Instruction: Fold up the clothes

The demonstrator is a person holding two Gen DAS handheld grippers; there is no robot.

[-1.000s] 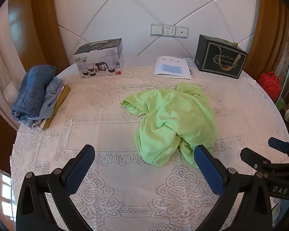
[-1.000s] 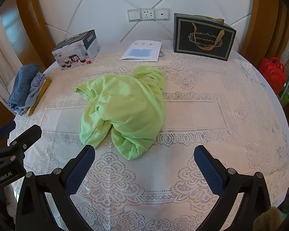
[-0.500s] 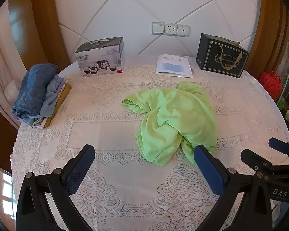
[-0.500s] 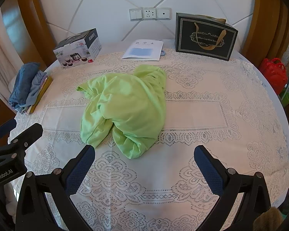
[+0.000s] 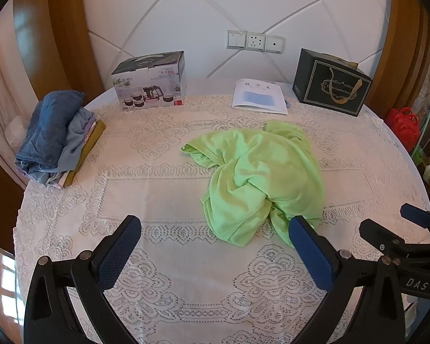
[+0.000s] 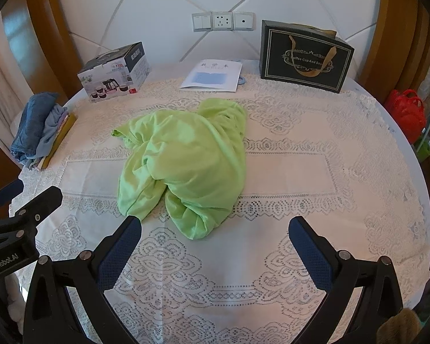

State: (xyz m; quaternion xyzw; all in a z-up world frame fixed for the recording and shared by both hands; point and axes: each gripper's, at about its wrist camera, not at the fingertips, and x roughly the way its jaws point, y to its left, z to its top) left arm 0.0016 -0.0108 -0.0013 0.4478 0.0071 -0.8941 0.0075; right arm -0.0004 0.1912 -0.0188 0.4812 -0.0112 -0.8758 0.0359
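A crumpled light-green garment (image 5: pixel 261 177) lies in a heap on the round table with a white lace cloth (image 5: pixel 163 275); it also shows in the right wrist view (image 6: pixel 183 163). My left gripper (image 5: pixel 215 240) is open and empty, held above the table in front of the garment, to its left. My right gripper (image 6: pixel 215 240) is open and empty, in front of the garment, to its right. The right gripper also shows at the right edge of the left wrist view (image 5: pixel 392 229). Neither touches the garment.
A stack of folded clothes with blue denim on top (image 5: pixel 57 137) sits at the table's left edge. A tea-set box (image 5: pixel 149 80), a paper booklet (image 5: pixel 259 96) and a black gift bag (image 5: pixel 332 86) stand along the back by the wall. A red bag (image 5: pixel 402 127) sits beyond the right edge.
Both views have shifted slightly; the garment sits a little lower and nearer in frame. The garment has not moved on the table. Both grippers stay open.
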